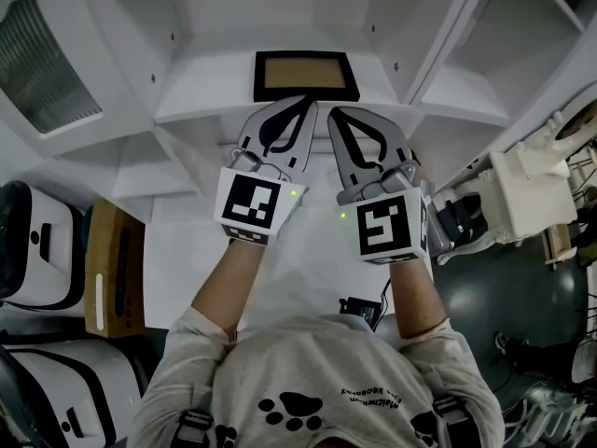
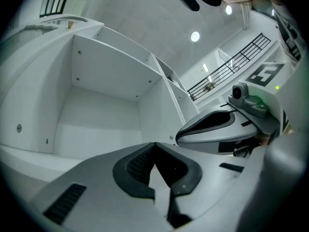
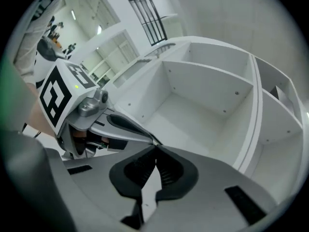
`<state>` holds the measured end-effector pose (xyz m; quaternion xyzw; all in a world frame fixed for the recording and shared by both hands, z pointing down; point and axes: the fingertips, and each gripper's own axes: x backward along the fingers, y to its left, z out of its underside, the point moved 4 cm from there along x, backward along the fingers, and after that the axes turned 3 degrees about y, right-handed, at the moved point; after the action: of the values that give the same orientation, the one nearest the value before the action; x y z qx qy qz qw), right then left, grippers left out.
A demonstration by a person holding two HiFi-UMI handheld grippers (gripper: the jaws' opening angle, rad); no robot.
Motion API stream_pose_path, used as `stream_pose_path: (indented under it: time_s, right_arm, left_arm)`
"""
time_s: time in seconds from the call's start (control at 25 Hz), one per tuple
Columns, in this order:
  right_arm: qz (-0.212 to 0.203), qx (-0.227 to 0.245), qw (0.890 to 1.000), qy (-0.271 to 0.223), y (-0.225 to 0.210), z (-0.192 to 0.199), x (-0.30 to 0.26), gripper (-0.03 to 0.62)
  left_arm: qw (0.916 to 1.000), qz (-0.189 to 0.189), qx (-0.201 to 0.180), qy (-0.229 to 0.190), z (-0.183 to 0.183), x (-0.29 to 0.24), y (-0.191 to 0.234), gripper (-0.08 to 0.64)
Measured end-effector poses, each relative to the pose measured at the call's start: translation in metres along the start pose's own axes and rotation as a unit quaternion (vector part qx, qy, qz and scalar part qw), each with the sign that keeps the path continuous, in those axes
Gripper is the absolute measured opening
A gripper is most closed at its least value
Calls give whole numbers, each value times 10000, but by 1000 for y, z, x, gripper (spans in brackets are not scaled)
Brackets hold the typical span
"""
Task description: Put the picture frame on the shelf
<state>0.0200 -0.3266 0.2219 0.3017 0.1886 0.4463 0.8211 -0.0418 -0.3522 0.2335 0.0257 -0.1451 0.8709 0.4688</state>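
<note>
The picture frame (image 1: 306,76), black-edged with a brown panel, stands on the white shelf (image 1: 196,105) at the back of a middle compartment. My left gripper (image 1: 306,103) is just in front of its lower edge, shut with nothing between the tips. Close beside it on the right, my right gripper (image 1: 333,113) is also shut and empty. In the left gripper view the left gripper (image 2: 154,145) has its tips meeting, with the right gripper's finger (image 2: 217,127) beside it. In the right gripper view the right gripper (image 3: 155,147) is closed too. Neither gripper view shows the frame.
White shelf compartments (image 3: 203,110) spread out ahead and to both sides. A cardboard box (image 1: 114,269) and white cases (image 1: 37,245) lie at the left. A white machine (image 1: 532,189) and cables stand at the right.
</note>
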Motion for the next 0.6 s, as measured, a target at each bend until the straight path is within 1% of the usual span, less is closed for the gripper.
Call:
stream_pose_path:
  time_s: [0.12,0.28,0.44,0.6]
  right_arm:
    - [33,-366,9992,-159,-1,0,5,32]
    - [65,-977,9947,-310,0,2,14,32]
    - [159,-1218,9917,-381,6,6,25,32]
    - [272,-1406,9880,-583,10,7,36,32]
  left_arm:
    - [10000,22,-24,11,-4,7,-6,20]
    - [10000,24,-17,67,-4,20,-11,20]
    - [9999,-19,40,155,-2,39,-18,20]
    - [9997,-52,104,217,0,57,-27,18]
